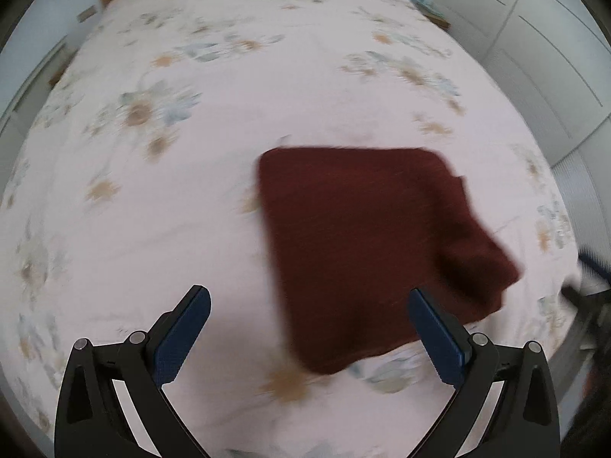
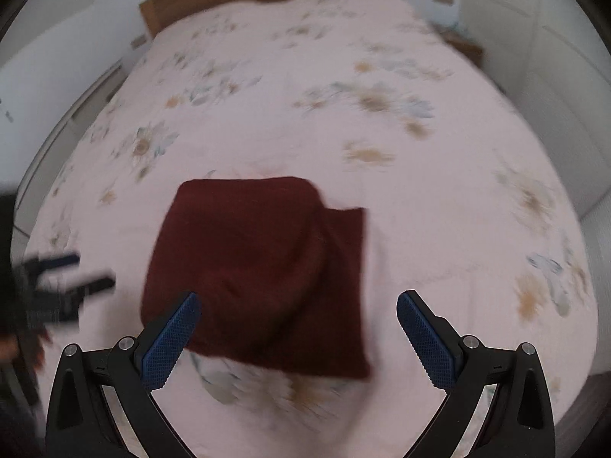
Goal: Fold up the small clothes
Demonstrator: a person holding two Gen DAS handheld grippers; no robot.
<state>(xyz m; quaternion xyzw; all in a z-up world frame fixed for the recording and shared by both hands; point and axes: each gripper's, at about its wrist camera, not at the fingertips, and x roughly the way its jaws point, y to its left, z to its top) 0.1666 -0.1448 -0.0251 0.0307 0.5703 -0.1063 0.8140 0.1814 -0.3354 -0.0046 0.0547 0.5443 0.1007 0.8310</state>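
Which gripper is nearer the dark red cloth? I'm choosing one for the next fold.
Right, narrowly. The right gripper hovers over the cloth's near edge; the left gripper sits off its left side.

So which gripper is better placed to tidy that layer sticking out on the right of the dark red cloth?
Probably the right gripper: the folded dark red cloth shows its protruding layer nearer its open fingers than the left gripper.
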